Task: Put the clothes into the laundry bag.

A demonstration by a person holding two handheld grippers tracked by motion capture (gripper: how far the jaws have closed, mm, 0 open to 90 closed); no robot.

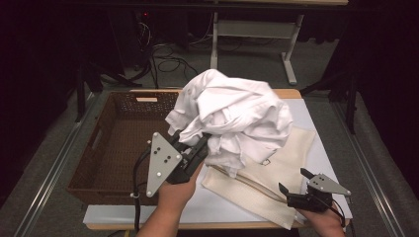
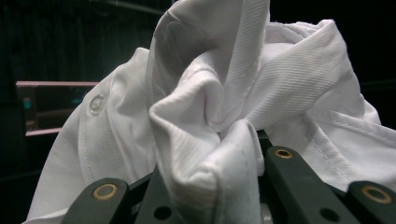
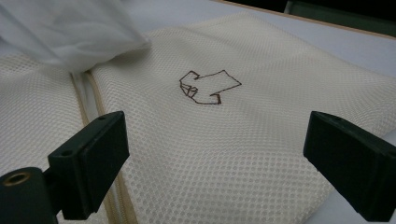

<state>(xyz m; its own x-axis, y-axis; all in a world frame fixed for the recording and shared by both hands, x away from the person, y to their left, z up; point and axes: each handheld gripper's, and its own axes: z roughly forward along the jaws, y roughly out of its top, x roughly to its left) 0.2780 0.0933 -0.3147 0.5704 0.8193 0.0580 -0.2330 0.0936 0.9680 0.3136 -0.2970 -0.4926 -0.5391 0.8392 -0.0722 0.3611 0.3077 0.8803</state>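
Above the black left gripper [image 1: 200, 148] bunches a white shirt [image 1: 232, 111] with fine ribbed weave. Ahead of the black right gripper [image 1: 292, 181] lies a cream mesh bag [image 3: 224, 140] with a brown outline arrow [image 3: 208, 87]. Beside the left gripper sits a dark brown woven basket [image 1: 111, 148].

Readable text: none on any surface.
Numbers, brands: none legible.
Sign: a brown outline arrow mark [image 3: 206, 87] drawn on the cream mesh bag [image 3: 243, 154], near the bag's middle, just beside its zip in the right gripper view.
Same sign from the high view: too small to make out.
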